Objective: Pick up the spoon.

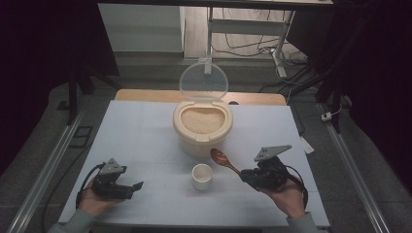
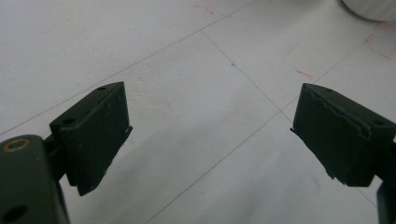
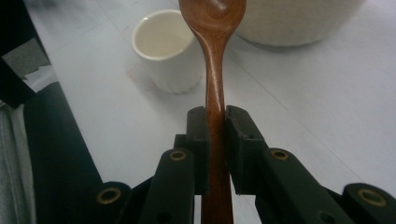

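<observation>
While the bin [image 1: 202, 131] stands open at the middle of the table [image 1: 145, 141] with its clear lid [image 1: 203, 81] tipped up behind it and its rice [image 1: 202, 119] level and seemingly undisturbed, the work looks to be at an early stage: the spoon [image 1: 224, 160] is already picked up, but its bowl appears empty, and the cup [image 1: 201, 175] just in front of the bin looks empty too. What seems left is the whole scooping part: bringing the spoon to the bin, dipping it into the rice, and carrying a load to the cup. The right gripper [image 1: 248, 175], in front of the bin and to the right of the cup, has its jaws drawn in narrow and clamped on the spoon's handle; in the right gripper view the pads [image 3: 198, 135] press on the brown wood from both sides, and the spoon's bowl points toward the bin, hanging between cup and bin. The left gripper [image 1: 132, 188] sits well to the left of the bin, near the table's front edge, with its jaws spread wide over bare tabletop, holding and touching nothing.
</observation>
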The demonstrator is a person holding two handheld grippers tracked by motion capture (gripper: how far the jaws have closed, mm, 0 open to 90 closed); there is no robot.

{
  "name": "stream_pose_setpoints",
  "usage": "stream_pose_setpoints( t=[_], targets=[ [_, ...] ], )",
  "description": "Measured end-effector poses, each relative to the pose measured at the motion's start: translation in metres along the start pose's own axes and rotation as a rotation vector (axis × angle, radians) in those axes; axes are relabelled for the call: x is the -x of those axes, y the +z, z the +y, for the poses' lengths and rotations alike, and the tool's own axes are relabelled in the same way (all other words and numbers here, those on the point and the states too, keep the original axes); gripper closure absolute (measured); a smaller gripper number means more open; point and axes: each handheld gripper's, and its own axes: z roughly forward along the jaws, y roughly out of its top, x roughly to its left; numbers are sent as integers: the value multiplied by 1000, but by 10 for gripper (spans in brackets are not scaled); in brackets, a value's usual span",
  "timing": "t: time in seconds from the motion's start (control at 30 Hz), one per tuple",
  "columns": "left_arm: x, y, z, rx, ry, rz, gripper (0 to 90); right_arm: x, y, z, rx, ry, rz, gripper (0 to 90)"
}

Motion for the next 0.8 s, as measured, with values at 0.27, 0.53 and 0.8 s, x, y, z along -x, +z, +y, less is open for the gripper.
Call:
stream_pose_setpoints(
  t=[0.27, 0.53, 0.8],
  targets=[
    [-1, 0, 0, -2, -3, -2, 106, -7, 12, 15, -14, -45, 46, 797],
    [-1, 0, 0, -5, -3, -4, 106, -15, 24, 30, -23, -115, 84, 797],
    [-1, 1, 0, -9, -1, -6, 106, -22, 38, 45, -47, -169, 112, 797]
  ],
)
